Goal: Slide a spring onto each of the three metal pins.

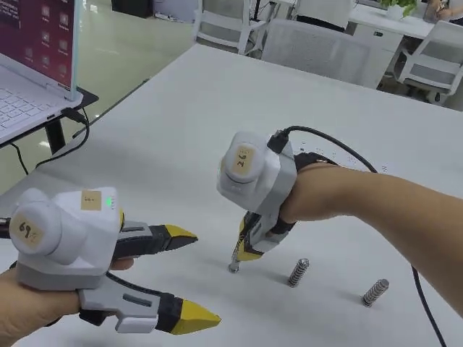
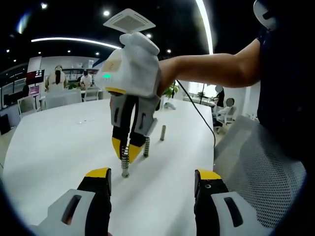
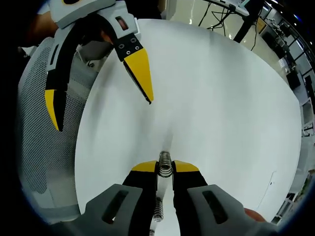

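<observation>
My right gripper [image 1: 242, 253] points down at the white table [image 1: 181, 130], shut on a spring [image 1: 239, 249] that stands over a pin [image 1: 234, 268]. In the right gripper view the spring [image 3: 165, 164] sits clamped between the yellow tips of the right gripper [image 3: 165, 168]. Two more springs stand upright on the table to its right, one close by [image 1: 298, 272] and one farther off [image 1: 375, 291]. My left gripper [image 1: 205, 277] hovers open at the lower left, holding nothing. The left gripper view shows the right gripper [image 2: 129, 150], the held spring [image 2: 125, 157] and the other two springs [image 2: 146, 146] [image 2: 163, 132].
A laptop [image 1: 29, 58] with a black cable [image 1: 79, 130] sits on a side stand at the upper left. White chairs [image 1: 318, 50] line the table's far edge. A black cable [image 1: 340, 148] trails from the right gripper. A mesh chair [image 2: 256, 167] is close behind.
</observation>
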`<state>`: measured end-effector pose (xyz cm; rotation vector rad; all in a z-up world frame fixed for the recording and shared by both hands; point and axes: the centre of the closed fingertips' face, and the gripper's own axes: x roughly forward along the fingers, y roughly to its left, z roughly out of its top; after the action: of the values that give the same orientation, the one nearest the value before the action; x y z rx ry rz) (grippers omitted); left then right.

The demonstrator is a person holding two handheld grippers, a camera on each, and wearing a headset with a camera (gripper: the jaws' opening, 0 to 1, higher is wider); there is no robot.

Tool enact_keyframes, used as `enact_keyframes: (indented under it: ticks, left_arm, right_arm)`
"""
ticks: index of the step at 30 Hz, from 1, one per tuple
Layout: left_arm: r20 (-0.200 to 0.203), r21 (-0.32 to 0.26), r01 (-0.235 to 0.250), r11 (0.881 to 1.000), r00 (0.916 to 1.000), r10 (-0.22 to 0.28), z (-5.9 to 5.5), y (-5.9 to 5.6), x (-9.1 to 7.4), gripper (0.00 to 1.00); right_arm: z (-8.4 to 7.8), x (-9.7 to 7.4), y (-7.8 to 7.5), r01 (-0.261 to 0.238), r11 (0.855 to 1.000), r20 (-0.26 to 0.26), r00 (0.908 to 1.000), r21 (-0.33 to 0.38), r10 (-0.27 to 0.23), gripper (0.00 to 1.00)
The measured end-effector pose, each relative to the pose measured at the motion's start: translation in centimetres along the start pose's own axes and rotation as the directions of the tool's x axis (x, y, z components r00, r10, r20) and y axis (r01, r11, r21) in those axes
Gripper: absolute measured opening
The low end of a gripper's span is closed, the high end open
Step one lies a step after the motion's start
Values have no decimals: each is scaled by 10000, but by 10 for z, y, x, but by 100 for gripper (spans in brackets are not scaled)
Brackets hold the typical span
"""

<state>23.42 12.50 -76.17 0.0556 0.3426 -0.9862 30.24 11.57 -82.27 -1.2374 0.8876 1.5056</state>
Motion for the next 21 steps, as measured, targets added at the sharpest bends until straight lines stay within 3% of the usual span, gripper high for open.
enact_keyframes:
  ticks: [21]
  left_arm:
    - [-14,-1,-51,10000,10000,51,0,1,0,64]
  right_arm:
    - [-3,21,7,-199,9997,-99,9998,134,200,9]
